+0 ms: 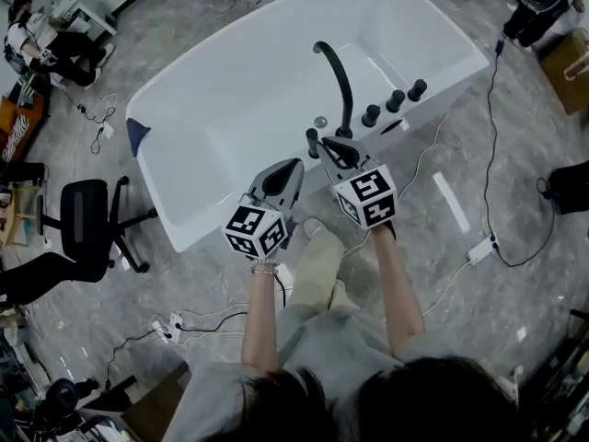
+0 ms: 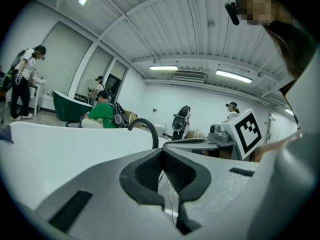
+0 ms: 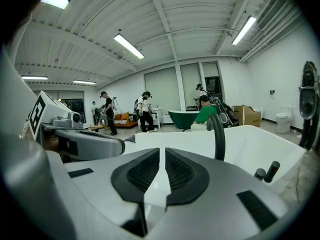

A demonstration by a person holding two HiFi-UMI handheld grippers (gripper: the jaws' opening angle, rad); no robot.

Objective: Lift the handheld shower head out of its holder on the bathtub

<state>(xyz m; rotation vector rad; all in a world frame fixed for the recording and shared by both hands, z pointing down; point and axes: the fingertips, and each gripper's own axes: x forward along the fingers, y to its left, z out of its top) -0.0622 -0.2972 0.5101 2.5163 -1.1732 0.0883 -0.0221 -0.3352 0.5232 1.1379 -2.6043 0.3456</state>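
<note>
**Both grippers at tub rim, shower head in holder**

Left gripper (image 1: 287, 168): jaws pressed together, nothing between them. Right gripper (image 1: 336, 147): jaws a hairline apart, as good as closed, empty. Shower head (image 1: 312, 142) stands upright in its holder on the bathtub (image 1: 230, 109) rim, just left of the right jaw tips and outside them. Curved black faucet (image 1: 342, 81) rises beyond the right jaws. 3 knobs (image 1: 394, 100) sit to their right.

the person wears a grey short-sleeved top (image 1: 322, 357), pale trousers (image 1: 317, 265) and a thin bracelet (image 1: 264, 268) on the left wrist. the left tongs (image 1: 293, 166) and right tongs (image 1: 324, 145) are pale grey shells with black ribbed pads (image 2: 145, 171), each bearing a cube (image 1: 255, 231) of black-and-white square markers.
</note>
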